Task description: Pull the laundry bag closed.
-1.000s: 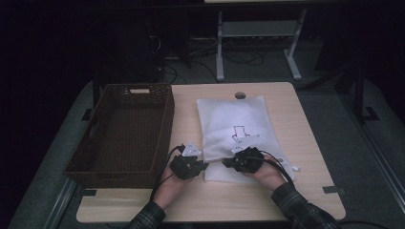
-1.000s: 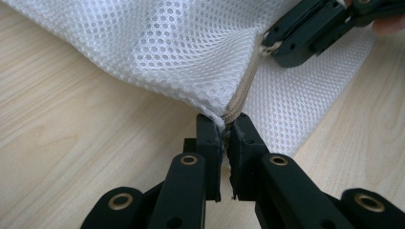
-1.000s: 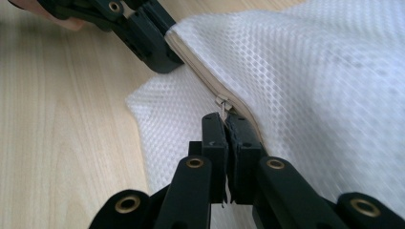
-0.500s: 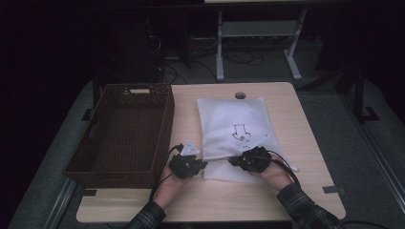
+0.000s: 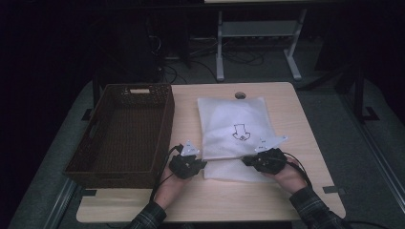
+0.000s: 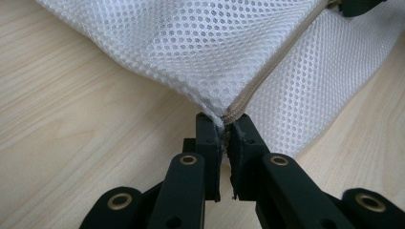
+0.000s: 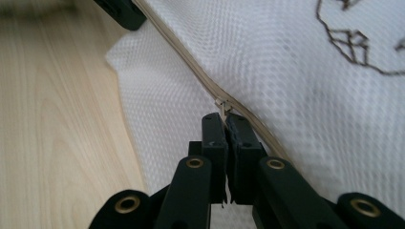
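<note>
A light wooden surface is seen from above, with a person's two forearms coming in from its near edge, each hand holding a black gripper.

A white mesh bag lies flat on the middle of the surface, reaching from near the far edge down toward the near edge. A small dark outline drawing is printed near its centre. A beige zipper runs across the bag close to its near end, between the two grippers.

The left gripper sits at the bag's near left corner. Seen from the left gripper view, its jaws are pressed together on the end of the zipper, pinching the mesh corner there.

The right gripper is on the near right part of the bag. Seen from the right gripper view, its jaws are clamped on the small metal zipper pull, with the mesh spread beyond them and the zipper running away toward the other gripper.

A dark brown woven basket stands along the left edge of the surface, just beside the bag but apart from it.
</note>
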A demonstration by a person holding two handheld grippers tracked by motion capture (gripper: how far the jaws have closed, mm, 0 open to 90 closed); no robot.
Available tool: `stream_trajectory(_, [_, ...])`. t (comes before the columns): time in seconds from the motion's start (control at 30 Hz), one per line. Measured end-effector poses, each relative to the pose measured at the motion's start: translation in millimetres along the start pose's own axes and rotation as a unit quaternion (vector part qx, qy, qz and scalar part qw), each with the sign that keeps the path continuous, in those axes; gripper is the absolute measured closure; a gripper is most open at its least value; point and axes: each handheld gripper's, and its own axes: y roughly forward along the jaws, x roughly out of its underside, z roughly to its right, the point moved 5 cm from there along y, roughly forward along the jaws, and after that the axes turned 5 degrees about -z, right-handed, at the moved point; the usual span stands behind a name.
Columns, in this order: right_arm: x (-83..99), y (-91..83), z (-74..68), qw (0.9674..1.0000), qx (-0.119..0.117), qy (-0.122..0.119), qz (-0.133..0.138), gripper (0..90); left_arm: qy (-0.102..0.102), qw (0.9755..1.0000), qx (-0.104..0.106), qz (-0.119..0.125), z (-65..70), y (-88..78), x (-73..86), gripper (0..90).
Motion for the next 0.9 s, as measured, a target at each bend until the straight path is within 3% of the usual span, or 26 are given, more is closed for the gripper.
stream_trajectory(0.27, [20.6,-18.5,14.3,0.9997,0.015,0.02,0.007,86.5,-0.001,1.0,-0.004,-0.003,-0.5,1.1,0.6,83.4])
stream_trajectory(0.9, [59.4,-41.7,44.3,0.9968,0.035,0.069,0.018,86.2,-0.008,0.9999,-0.004,-0.006,0.8,5.2,-2.5,83.3])
